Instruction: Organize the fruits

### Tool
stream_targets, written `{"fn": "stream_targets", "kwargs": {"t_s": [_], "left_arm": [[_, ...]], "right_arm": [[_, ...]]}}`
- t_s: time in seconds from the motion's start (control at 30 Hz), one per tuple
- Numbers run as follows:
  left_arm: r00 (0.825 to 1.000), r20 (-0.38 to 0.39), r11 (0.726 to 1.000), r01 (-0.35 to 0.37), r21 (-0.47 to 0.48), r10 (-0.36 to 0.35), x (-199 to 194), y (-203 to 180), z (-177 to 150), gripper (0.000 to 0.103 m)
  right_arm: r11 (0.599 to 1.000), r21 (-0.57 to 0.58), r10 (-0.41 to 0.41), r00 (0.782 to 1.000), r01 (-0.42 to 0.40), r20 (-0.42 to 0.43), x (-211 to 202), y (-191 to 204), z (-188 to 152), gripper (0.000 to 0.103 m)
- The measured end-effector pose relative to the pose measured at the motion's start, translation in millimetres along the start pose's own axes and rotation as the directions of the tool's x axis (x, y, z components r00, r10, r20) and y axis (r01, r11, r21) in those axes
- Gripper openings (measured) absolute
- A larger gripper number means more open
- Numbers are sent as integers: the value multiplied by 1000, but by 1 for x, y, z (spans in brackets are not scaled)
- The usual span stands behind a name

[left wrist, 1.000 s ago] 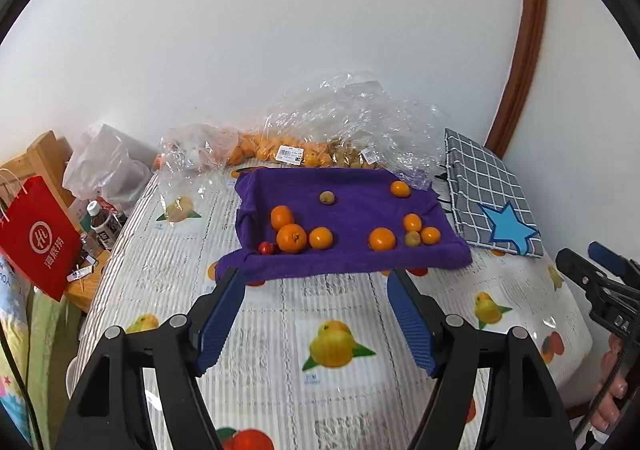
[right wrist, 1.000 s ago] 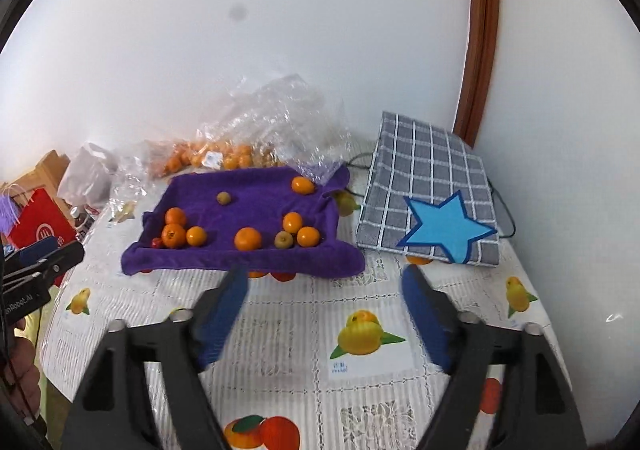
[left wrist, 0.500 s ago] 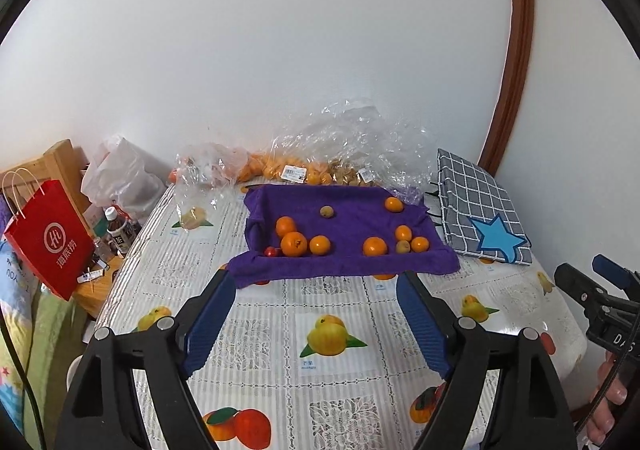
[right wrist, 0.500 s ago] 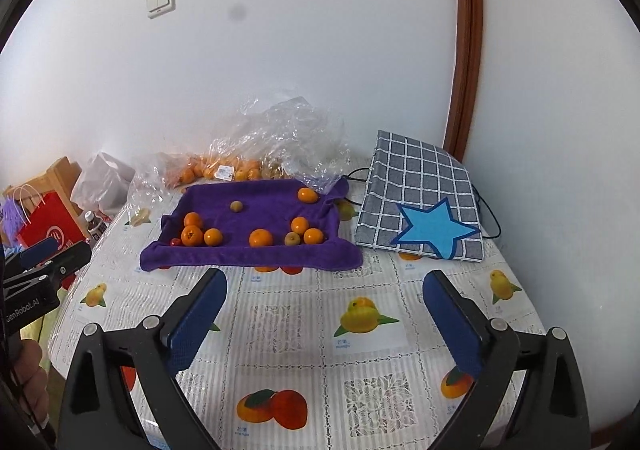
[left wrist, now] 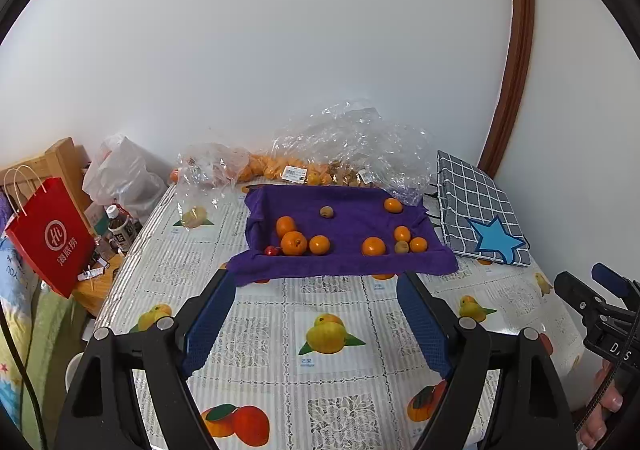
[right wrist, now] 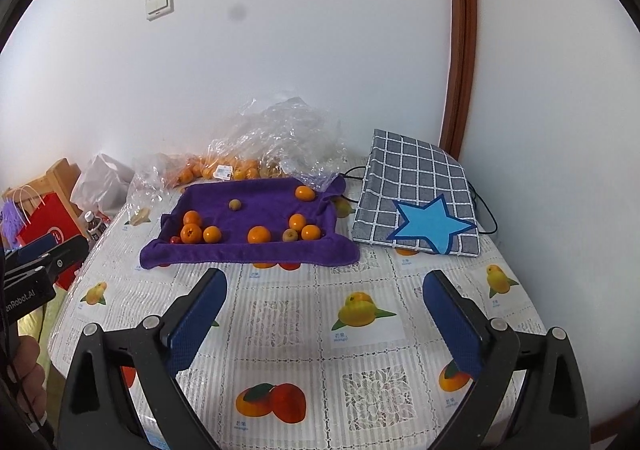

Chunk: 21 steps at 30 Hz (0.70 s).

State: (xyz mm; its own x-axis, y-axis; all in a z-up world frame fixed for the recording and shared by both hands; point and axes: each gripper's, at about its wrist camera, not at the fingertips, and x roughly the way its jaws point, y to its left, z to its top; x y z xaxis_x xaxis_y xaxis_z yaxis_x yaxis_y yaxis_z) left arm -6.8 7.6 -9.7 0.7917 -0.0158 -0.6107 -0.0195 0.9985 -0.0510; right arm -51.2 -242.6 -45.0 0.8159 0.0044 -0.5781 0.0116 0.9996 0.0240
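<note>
On the purple towel (left wrist: pixel 344 234) at the table's far side: scattered oranges (left wrist: pixel 294 243), two brownish fruits (right wrist: pixel 235 205), one small red fruit (left wrist: pixel 271 250). Behind, clear plastic bags (left wrist: pixel 352 138) of more fruit; beside, a checked pouch (right wrist: pixel 416 202). Nearer, over the fruit-print tablecloth (right wrist: pixel 304 330), left gripper (left wrist: pixel 316 290) and right gripper (right wrist: pixel 324 286), both spread wide, holding nothing.

Cloth (left wrist: pixel 344 262) lies on the table (left wrist: pixel 280 314), far side, w/ its edges turned up. On the cloth: 3 oranges (left wrist: pixel 294 243) close together at the left w/ a tiny fruit (left wrist: pixel 271 250) just beside them. 1 orange (left wrist: pixel 373 246) sits near the mid front. 2 more plus a small fruit (left wrist: pixel 401 247) at the right. 1 orange (left wrist: pixel 393 205) in the back right corner. Bags (left wrist: pixel 348 146) of fruit lie behind the cloth, by the wall. Pad (right wrist: pixel 416 206) is right of the cloth. Paper bag (left wrist: pixel 50 234) & bottle (left wrist: pixel 119 228) are left of the table.
</note>
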Motion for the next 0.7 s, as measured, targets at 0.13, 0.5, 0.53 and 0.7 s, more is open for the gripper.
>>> {"fn": "stream_targets", "kwargs": {"t_s": [0.13, 0.5, 0.53, 0.7], "left_arm": [[1000, 0, 1000, -1, 0, 1, -1, -1, 0, 82], [1000, 5, 1000, -8, -7, 8, -4, 0, -1, 82], [1000, 6, 1000, -8, -6, 8, -4, 0, -1, 82], [1000, 5, 1000, -7, -5, 7, -4, 0, -1, 82]], "right_arm": [[1000, 3, -1, 1000, 1, 3, -1, -1, -1, 97], [1000, 1, -3, 1000, 3, 13, -6, -3, -2, 97], [1000, 2, -2, 1000, 2, 13, -6, -3, -2, 97], [1000, 2, -2, 1000, 2, 13, -6, -4, -1, 97]]}}
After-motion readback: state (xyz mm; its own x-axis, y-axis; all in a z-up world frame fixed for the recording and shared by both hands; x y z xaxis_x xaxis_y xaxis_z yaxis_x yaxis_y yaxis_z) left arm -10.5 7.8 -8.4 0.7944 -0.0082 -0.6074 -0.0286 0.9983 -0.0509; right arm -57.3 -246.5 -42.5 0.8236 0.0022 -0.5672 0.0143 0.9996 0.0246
